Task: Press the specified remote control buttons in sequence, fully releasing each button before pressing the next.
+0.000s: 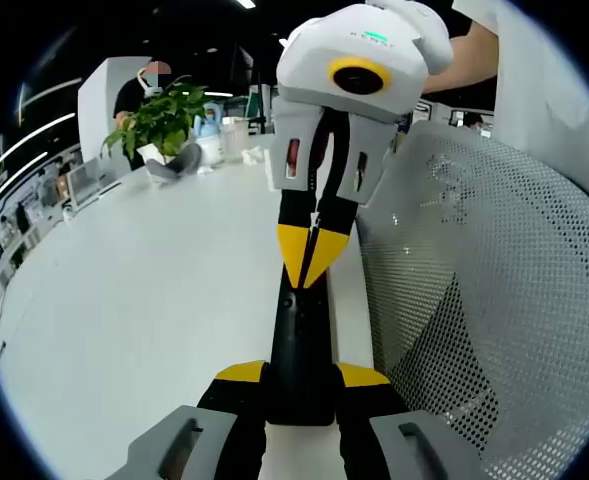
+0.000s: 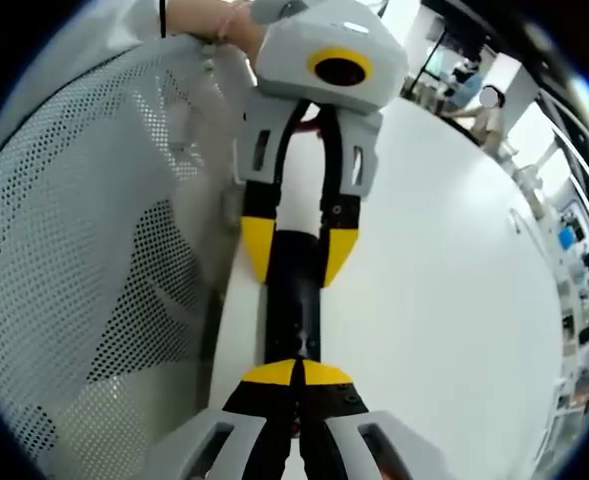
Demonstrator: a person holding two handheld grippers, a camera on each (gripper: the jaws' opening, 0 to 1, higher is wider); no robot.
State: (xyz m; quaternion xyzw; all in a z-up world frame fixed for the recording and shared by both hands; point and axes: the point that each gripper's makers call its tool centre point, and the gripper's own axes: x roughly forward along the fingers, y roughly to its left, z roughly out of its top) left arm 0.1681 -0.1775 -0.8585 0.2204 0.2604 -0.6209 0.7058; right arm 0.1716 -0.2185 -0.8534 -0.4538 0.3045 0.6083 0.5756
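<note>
Left gripper view: left gripper (image 1: 301, 385) fingers clamp the near end of a black remote control (image 1: 299, 345), while right gripper (image 1: 314, 262), fingertips pinched together, touches its far end lengthwise above the white bench (image 1: 144, 290).

Two gripper views facing each other at close range — both share the black remote (image 1: 300, 350), white table edge (image 2: 236, 300), mesh chair back (image 1: 484, 280).

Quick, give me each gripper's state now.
Left gripper: shut on the remote.
Right gripper: shut, tips pressing on the remote's top.
</note>
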